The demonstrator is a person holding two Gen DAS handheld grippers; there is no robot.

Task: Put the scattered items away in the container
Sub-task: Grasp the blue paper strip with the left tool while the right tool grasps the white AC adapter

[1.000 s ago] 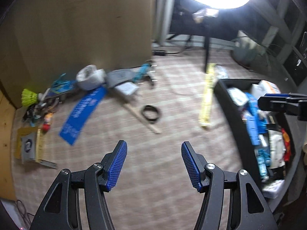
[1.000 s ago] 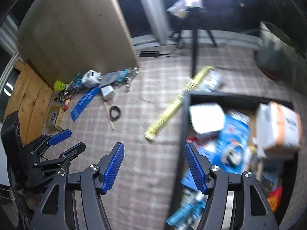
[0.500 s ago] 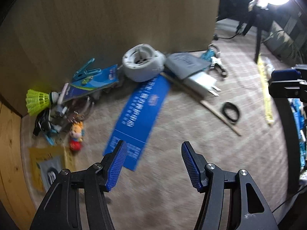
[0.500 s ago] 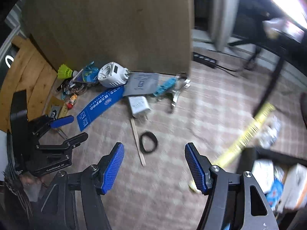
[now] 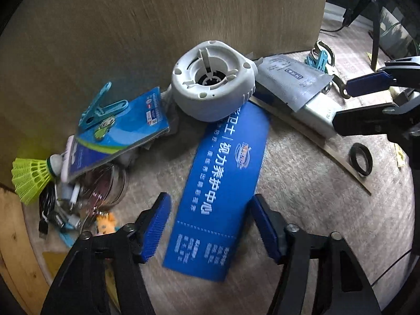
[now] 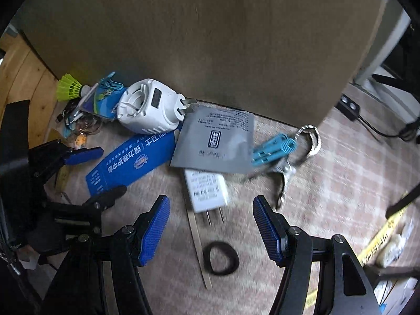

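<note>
Below my left gripper (image 5: 208, 227), jaws just widened, empty: blue carton (image 5: 223, 183), light, crushable; I'd pinch its long edges. Right gripper (image 6: 211, 227) open over white charger (image 6: 206, 190), rigid.

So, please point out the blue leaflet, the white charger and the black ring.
blue leaflet (image 5: 223, 183), left wrist view, middle of its printed face.
white charger (image 6: 206, 190), right wrist view, its labelled face.
black ring (image 6: 210, 261), right wrist view, left side of band.

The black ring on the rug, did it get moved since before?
No. The black ring lies beside the wooden stick, below the white charger, as before.
</note>
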